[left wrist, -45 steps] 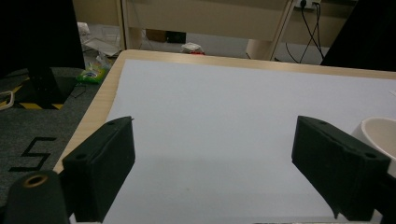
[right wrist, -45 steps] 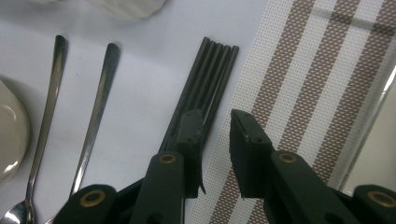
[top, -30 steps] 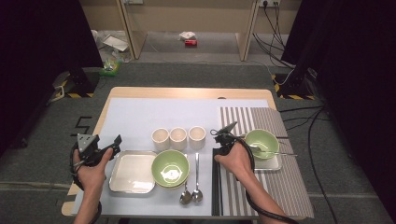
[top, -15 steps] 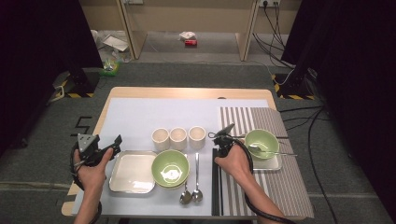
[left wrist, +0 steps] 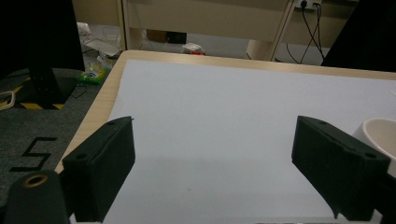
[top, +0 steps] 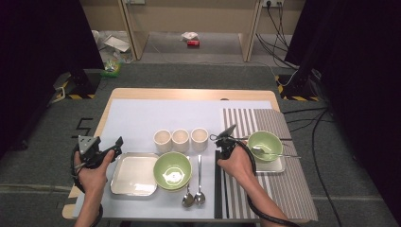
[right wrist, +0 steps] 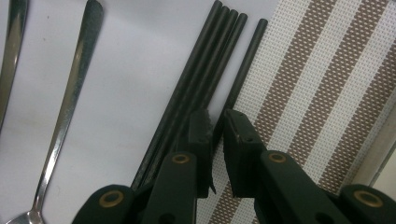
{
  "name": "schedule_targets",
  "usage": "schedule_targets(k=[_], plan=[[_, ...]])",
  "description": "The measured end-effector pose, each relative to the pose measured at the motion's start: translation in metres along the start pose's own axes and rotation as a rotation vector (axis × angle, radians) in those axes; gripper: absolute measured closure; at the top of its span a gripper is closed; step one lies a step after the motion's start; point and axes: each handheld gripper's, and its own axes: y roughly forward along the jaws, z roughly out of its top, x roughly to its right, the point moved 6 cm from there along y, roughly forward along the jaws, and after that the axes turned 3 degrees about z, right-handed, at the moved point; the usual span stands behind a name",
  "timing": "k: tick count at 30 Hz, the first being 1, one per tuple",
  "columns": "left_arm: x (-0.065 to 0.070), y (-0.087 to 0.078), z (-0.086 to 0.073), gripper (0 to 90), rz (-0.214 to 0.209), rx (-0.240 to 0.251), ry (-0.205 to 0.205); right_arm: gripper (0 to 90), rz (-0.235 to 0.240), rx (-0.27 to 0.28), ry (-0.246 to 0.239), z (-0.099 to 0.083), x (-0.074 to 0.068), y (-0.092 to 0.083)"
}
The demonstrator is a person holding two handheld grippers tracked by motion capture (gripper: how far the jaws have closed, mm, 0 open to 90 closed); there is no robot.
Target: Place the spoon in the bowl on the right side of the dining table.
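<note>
- High view: right gripper point(top: 222, 142) is down over the black chopsticks point(top: 218, 187) at the seam between the pale desk point(top: 142, 118) cover and the striped mat point(top: 288, 189). Left gripper point(top: 101, 149) sits idle at the near-left edge, beside the square tray point(top: 135, 174). The green bowl point(top: 173, 170) overlaps the tray's right side; two spoons point(top: 195, 187) lie between it and the chopsticks. Three cups point(top: 180, 139) stand in a row behind.
- Left gripper view: jaws stand wide apart with nothing between them, just bare desk and one cup rim point(left wrist: 380, 133) at the right.
- Right gripper view: jaws have just been closing and are now nearly together around the single chopstick point(right wrist: 243, 65) that lies apart from the bundle point(right wrist: 201, 70) of four, on the mat's edge. I can't tell whether the pads already pinch it.
- Doing it well, my read: keep the left pad point(right wrist: 200, 133) clear of the bundle so only the stray stick gets taken, close fully before lifting, then lift straight up. The stick is thin and smooth, so a slanted grip would likely let it roll out.
</note>
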Motion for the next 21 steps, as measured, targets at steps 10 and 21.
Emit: schedule_targets(k=[10, 21], plan=[[0.0001, -0.0002, 0.0002, 12.4, 0.000, 0.001, 0.001, 78.3, -0.027, -0.009, 0.012, -0.0023, -0.0016, 0.0014], [-0.0002, 0.0000, 0.0003, 12.4, 0.000, 0.002, 0.000, 84.3, -0.044, -0.009, 0.027, -0.0023, 0.0007, 0.0016]])
